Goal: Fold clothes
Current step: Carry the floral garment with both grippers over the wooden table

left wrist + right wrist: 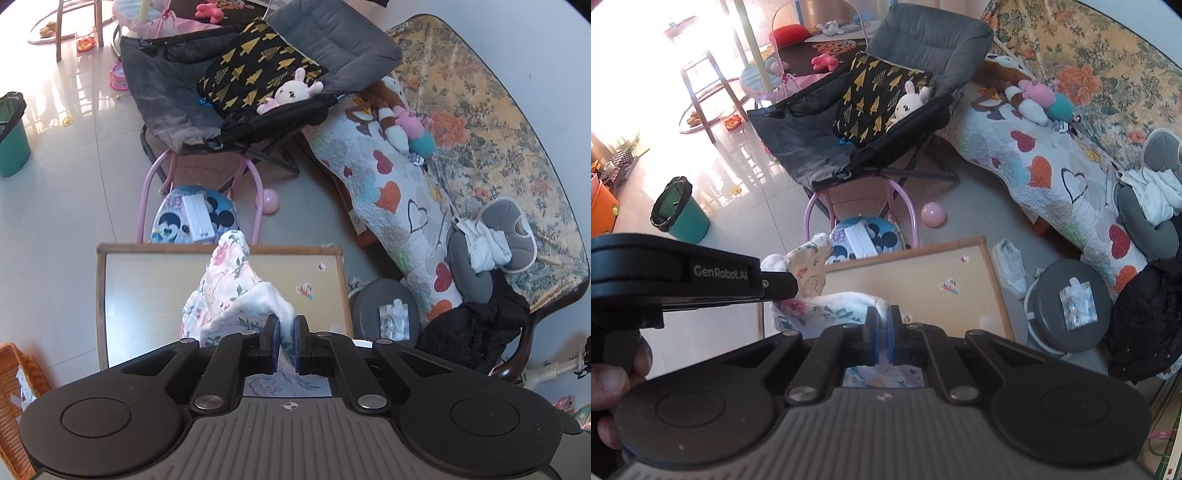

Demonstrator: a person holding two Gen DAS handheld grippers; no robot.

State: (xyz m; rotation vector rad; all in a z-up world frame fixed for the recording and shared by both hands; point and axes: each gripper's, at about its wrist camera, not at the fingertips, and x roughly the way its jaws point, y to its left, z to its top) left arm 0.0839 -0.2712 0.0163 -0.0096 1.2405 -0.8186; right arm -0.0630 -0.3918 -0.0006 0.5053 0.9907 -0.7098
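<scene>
Left gripper (285, 326): clenched on an edge of the floral cloth (225, 284), white fabric pinched between the blue pads. Right gripper (882, 319): likewise clenched on the same floral cloth (827, 310), a thin fold trapped between nearly touching fingers.

Reference landmark: low table (147, 280) with wooden rim and pale top.

- Floral cloth: held above the low table, bunched and draped, one corner rising to a peak toward the far rim. Contact between the hanging portion and the tabletop cannot be determined.
- Left gripper body, seen from the right wrist camera (779, 286): at the left of the low table (923, 273), fingers buried in the cloth; a hand (613, 384) wrapped around the handle below.
- Pink-framed child chair (195, 218) with cartoon seat: just beyond the far rim.
- Pink ball (269, 201): on the floor beyond the table, beside the chair.
- Grey folding chair (236, 85) carrying a black-and-gold cushion (258, 74) and a plush rabbit (291, 92): farther beyond.
- Grey round stool (386, 314): just right of the table.
- Sofa with a heart-print quilt (399, 199): right of the table, past the stool.
- Green bin (681, 210): well to the left.
</scene>
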